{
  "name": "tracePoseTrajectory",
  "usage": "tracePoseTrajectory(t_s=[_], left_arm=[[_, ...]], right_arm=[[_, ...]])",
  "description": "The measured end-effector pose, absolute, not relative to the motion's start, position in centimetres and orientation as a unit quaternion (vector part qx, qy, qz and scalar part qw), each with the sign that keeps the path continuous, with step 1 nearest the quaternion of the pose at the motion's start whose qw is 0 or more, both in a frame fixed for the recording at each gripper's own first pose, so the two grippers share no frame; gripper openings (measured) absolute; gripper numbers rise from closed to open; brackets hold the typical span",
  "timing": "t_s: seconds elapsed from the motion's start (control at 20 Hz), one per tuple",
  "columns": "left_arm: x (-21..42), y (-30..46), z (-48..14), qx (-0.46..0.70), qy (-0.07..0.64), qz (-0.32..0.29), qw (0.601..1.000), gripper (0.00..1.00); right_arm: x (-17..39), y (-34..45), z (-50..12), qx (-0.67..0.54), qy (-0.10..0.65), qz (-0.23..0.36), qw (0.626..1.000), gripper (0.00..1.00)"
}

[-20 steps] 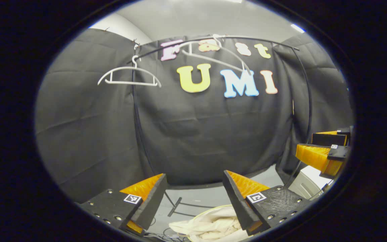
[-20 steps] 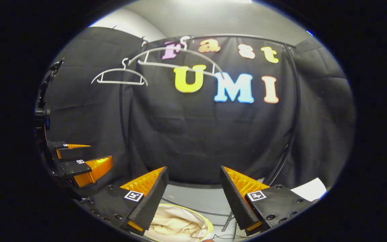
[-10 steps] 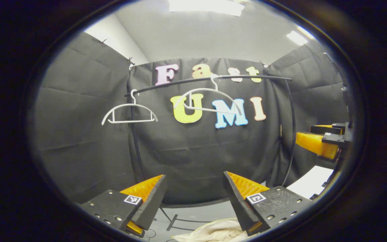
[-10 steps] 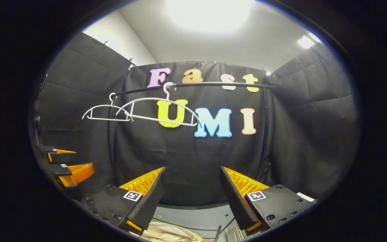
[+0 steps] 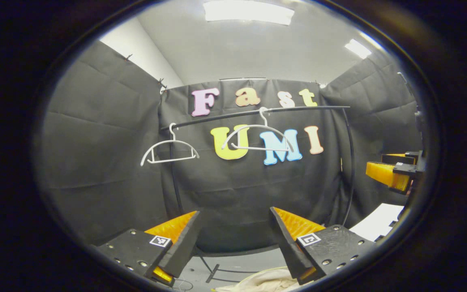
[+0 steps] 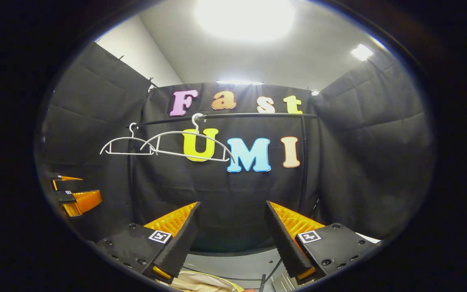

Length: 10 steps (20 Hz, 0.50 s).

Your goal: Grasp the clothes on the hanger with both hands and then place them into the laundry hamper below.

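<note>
Both hangers bare now: left hanger [image 5: 170, 149] and right hanger [image 5: 258, 138] hang empty on the rail [image 5: 258, 112], w/ no garment on either. The clothes [image 5: 264, 281] sit low at the bottom edge of the left gripper view, a pale crumpled heap inside the hamper [image 6: 233, 284], whose yellowish rim peeks out in the right gripper view. So the drop looks done, IMO. Left gripper [image 5: 233, 239] fingers spread apart, nothing between them; right gripper [image 6: 231, 237] likewise spread and empty. Handling, judged by looks: cloth is soft, light, floppy, not fragile, prob. slips off if pinched thin. Best to take a bunched fold w/ each gripper, well apart, e.g. near shoulders or hem, so it doesn't sag or trail.
</note>
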<state>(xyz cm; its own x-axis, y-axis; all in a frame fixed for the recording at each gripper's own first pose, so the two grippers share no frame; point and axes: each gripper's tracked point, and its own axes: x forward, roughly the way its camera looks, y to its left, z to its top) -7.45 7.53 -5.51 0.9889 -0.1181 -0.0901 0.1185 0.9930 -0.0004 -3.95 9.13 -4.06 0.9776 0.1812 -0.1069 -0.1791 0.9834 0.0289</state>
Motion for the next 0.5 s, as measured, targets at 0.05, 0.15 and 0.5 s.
tracePoseTrajectory(t_s=[0.05,0.15,0.5], left_arm=[[-7.4,7.4,-5.3,0.002,0.045,-0.061,0.997,0.98],[-6.9,7.1,-5.4,0.004,0.046,-0.062,0.997,0.98],[-5.0,5.2,-5.0,0.003,0.038,-0.062,0.997,0.97]], right_arm=[[-3.9,9.0,-4.1,0.011,0.054,0.089,0.994,0.95],[-3.8,8.8,-4.0,0.011,0.054,0.087,0.995,0.95],[-3.4,8.1,-4.2,0.01,0.057,0.079,0.995,0.97]])
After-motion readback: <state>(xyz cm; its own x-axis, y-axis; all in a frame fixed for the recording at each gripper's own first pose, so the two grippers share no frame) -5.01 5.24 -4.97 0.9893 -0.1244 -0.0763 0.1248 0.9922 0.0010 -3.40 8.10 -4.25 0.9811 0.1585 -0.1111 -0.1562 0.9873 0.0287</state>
